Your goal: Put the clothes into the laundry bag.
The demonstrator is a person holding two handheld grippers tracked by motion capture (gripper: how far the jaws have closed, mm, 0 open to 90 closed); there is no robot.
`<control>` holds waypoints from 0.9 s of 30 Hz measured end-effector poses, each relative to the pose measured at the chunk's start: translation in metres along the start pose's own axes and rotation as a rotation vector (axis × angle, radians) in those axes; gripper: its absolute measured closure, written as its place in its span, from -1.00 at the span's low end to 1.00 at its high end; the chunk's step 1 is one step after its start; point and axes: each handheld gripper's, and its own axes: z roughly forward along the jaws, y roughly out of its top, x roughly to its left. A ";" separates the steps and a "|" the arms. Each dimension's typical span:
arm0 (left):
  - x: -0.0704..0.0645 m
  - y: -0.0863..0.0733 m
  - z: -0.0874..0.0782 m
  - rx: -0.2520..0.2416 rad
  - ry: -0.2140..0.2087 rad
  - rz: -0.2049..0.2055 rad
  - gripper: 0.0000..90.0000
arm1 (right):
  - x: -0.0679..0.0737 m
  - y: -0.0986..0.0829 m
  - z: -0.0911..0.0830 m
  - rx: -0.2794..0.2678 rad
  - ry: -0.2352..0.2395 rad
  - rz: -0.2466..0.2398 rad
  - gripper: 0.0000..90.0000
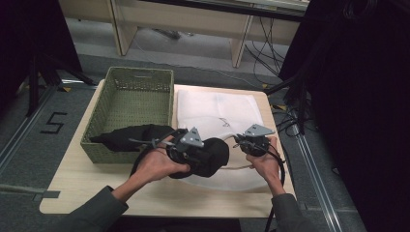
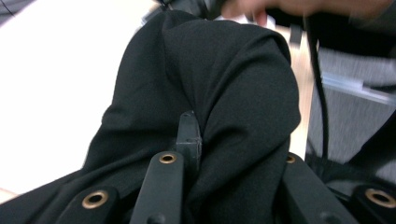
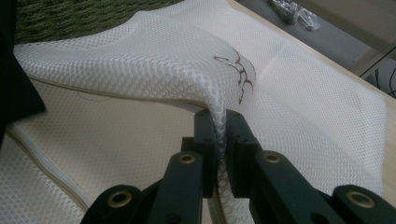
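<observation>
A black garment (image 1: 126,136) trails from the green woven basket (image 1: 139,72) across to my left gripper (image 1: 205,153), which is shut on a bunched fold of it. In the left gripper view the black cloth (image 2: 233,70) drapes over the jaws of my left gripper (image 2: 233,144), and one jaw is hidden under it. A white mesh bag (image 1: 217,108) lies flat on the table to the right of the basket. My right gripper (image 1: 241,140) is shut on the bag's near edge. In the right gripper view the mesh (image 3: 154,51) rises in a ridge pinched by my right gripper (image 3: 220,122).
The wooden table (image 1: 82,179) has bare room at its front left. Cables trail from both grippers off the near edge. A dark curtain and stand legs (image 1: 295,92) stand at the right, and wooden furniture legs (image 1: 239,46) stand behind the table.
</observation>
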 end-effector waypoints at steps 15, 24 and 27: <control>-0.015 -0.018 0.087 0.261 0.081 0.097 0.25 | 0.005 0.002 0.005 0.022 0.038 -0.046 0.89; -0.015 -0.003 0.057 0.099 -0.008 -0.033 -0.46 | 0.005 0.001 0.004 0.023 0.036 -0.032 0.88; -0.008 0.000 0.037 0.054 0.002 -0.038 -0.46 | 0.006 0.001 0.004 0.010 0.020 -0.019 0.88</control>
